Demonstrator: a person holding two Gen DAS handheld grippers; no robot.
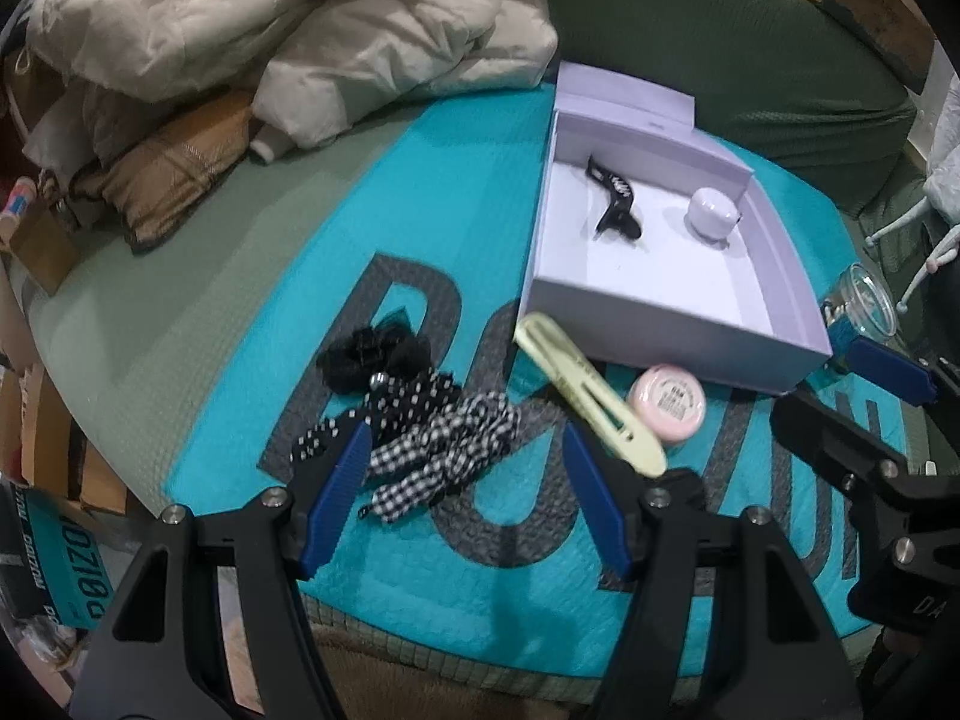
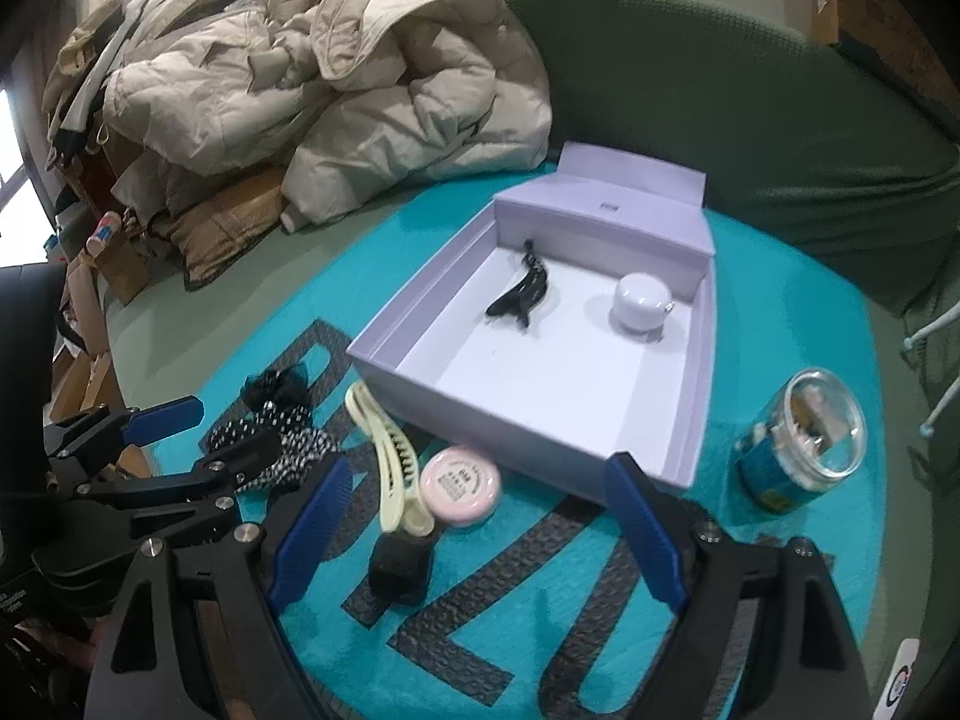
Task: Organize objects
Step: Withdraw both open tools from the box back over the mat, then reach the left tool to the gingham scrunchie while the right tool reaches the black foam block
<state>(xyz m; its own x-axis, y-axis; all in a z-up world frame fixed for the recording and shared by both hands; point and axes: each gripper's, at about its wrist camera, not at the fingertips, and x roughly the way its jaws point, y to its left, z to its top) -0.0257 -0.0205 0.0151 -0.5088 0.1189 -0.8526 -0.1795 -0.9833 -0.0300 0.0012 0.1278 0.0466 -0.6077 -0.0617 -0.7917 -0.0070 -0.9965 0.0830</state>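
Blue-padded jaws of the left gripper (image 1: 465, 447) stand partly open and empty, framing a heap of fabric hair ties on the teal mat (image 1: 420, 570): a gingham scrunchie (image 1: 447, 450) nearest, a polka-dot one (image 1: 396, 405) behind it, a black lace one (image 1: 372, 354) farthest. The right gripper (image 2: 477, 483) is spread wider, also holding nothing, with the pale yellow hair clip (image 2: 390, 462) and the pink round tin (image 2: 460, 484) lying between its fingers on the mat; the two look to touch.

The lavender box (image 2: 474, 426) sits open just beyond, already holding a black hair claw (image 2: 522, 294) and a white round jar (image 2: 639, 303). A clear jar of cotton swabs (image 2: 801, 444) stands apart to its right.

Judging by where each tool aims, the step in hand is picking loose items for the box. The left should settle over the gingham scrunchie alone, closing on its bunched middle so the neighbours do not drag along. The right should commit to one target, centring on it and closing squarely.
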